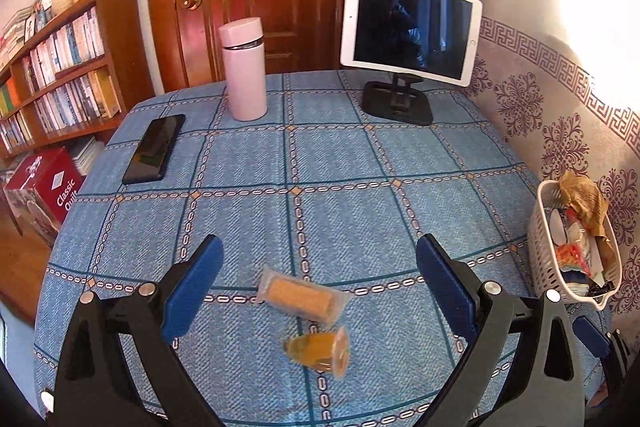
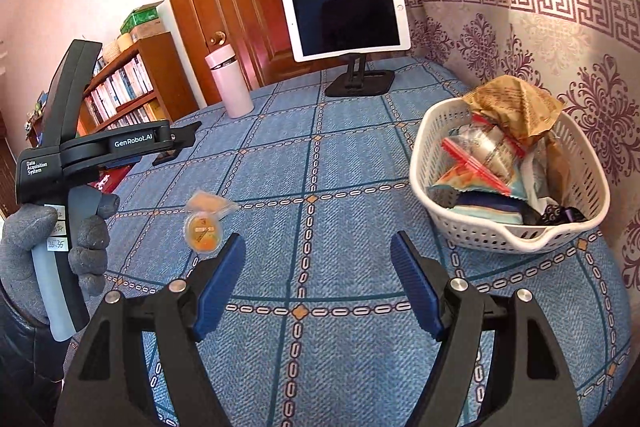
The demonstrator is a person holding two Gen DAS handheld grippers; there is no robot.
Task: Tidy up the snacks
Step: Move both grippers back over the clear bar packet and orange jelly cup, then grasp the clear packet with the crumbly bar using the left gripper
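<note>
Two snacks lie on the blue checked tablecloth (image 1: 320, 155): a wrapped tan biscuit bar (image 1: 301, 296) and an orange jelly cup (image 1: 322, 349) on its side just in front of it. My left gripper (image 1: 319, 259) hangs over them, open, with both snacks between and below its blue fingers, untouched. In the right wrist view the jelly cup (image 2: 203, 230) and the biscuit bar (image 2: 210, 203) lie to the left of my right gripper (image 2: 318, 253), which is open and holds nothing. A white basket (image 2: 480, 233) full of snack packets stands to its right.
A pink flask (image 1: 244, 69), a black phone (image 1: 155, 148) and a tablet on a black stand (image 1: 410, 27) occupy the far half of the table. A patterned wall cloth runs behind the basket (image 1: 546, 251). A gloved hand (image 2: 52, 243) holds the left gripper's handle. A bookshelf stands left.
</note>
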